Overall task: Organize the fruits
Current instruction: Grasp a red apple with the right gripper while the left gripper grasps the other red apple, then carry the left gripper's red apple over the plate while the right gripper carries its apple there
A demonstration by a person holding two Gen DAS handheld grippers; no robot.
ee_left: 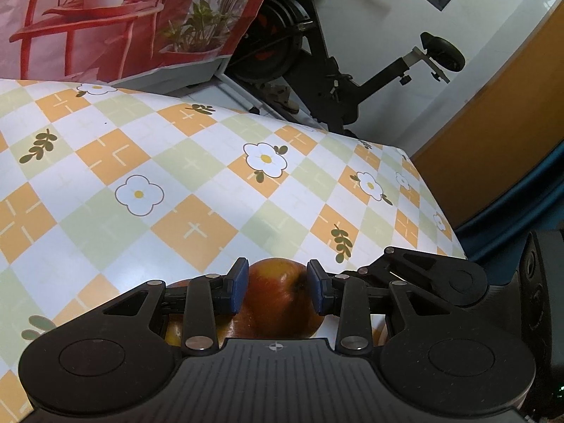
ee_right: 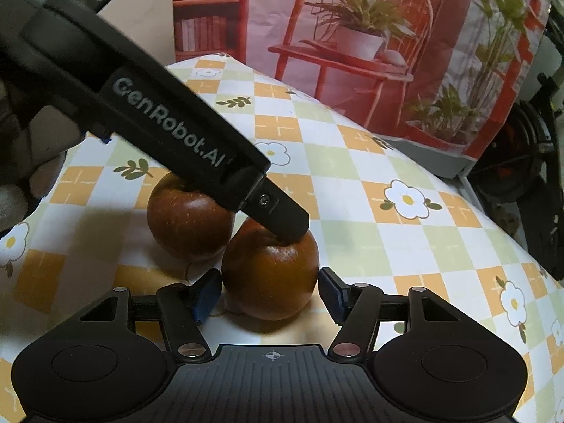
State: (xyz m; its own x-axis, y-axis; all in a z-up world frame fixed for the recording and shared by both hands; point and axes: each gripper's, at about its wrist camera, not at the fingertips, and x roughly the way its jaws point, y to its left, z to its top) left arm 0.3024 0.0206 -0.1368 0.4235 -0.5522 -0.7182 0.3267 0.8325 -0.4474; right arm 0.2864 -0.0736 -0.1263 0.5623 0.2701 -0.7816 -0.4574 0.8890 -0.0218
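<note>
Two dark red apples sit side by side on the flowered tablecloth. The front apple (ee_right: 271, 275) (ee_left: 278, 299) lies between the blue pads of my right gripper (ee_right: 270, 289), which stand close to its sides with a sliver of gap. My left gripper (ee_left: 277, 287) comes down from the left. Its narrow-set pads pinch the top of that same apple, and one black finger (ee_right: 282, 211) rests by the stem hollow. The second apple (ee_right: 187, 222) (ee_left: 172, 335) stands just behind and left, touching the first. A black linkage of the right gripper (ee_left: 433, 275) shows at the right.
The checked tablecloth (ee_left: 176, 176) runs far and left of the apples. A large printed bag with a red chair picture (ee_right: 352, 35) stands at the table's back edge. The table's right edge (ee_left: 440, 211) drops off towards an exercise bike (ee_left: 335, 70) and an orange door (ee_left: 493, 123).
</note>
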